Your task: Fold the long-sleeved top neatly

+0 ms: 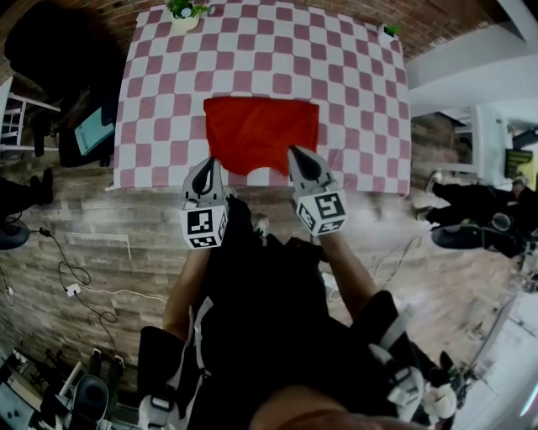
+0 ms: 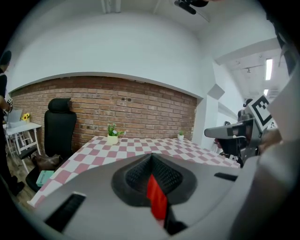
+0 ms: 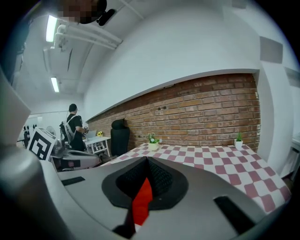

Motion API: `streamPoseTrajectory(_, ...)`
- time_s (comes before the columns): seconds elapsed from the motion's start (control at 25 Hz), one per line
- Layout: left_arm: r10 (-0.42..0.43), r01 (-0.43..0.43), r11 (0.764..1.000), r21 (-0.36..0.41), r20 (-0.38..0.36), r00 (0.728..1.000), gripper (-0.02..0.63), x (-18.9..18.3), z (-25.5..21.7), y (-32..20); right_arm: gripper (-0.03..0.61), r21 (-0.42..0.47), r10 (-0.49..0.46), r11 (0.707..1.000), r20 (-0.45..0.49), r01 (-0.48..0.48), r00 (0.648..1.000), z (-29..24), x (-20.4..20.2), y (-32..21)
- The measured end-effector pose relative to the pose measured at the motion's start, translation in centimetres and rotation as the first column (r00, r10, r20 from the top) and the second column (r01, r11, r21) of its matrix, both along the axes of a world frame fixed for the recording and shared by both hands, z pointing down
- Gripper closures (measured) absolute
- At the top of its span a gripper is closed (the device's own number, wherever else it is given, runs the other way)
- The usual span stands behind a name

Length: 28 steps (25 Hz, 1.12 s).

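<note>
The red long-sleeved top lies partly folded on the pink-and-white checked table, and its near edge is lifted off the table. My left gripper is shut on the near left corner, and a strip of red cloth shows pinched between its jaws. My right gripper is shut on the near right corner, with red cloth caught between its jaws too. Both grippers are held up above the table's near edge, side by side.
A small potted plant stands at the table's far left, another at the far right. A black chair and a brick wall stand beyond the table. A person stands by a white desk in the distance. Cables lie on the wooden floor.
</note>
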<state>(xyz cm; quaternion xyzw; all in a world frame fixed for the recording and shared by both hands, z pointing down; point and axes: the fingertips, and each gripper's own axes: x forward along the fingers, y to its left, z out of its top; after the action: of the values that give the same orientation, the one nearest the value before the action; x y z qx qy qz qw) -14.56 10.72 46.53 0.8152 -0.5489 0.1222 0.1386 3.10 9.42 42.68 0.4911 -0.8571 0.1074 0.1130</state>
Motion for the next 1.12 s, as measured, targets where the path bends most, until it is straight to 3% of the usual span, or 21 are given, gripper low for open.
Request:
streamPoseTrajectory(0.48, 0.017, -0.018, 0.998, -0.066, -0.020, 1.000, 0.607, -3.7, 1.0, -5.2, 0.569, -0.007, -0.061, 0.998, -0.069, 0.061, 0.996, -1.1, -6.3, -7.8)
streamPoseTrajectory(0.76, 0.032, -0.036, 0.992, -0.121, -0.039, 0.999, 0.601, -4.3, 2.8, -5.9, 0.560, -0.023, -0.158, 0.987, -0.118, 0.157, 0.980, 0.2, -9.6, -10.6)
streamPoseTrajectory(0.88, 0.049, -0.053, 0.986, -0.159, -0.033, 0.998, 0.461, -4.1, 4.3, -6.6, 0.495, -0.048, -0.214, 0.977, -0.128, 0.209, 0.969, 1.4, -10.9, -11.8)
streamPoseTrajectory(1.12, -0.009, 0.002, 0.971, -0.237, -0.030, 1.000, 0.438, -4.4, 6.3, -7.3, 0.451, -0.166, -0.378, 0.920, -0.143, 0.355, 0.915, 3.8, -13.6, -13.7)
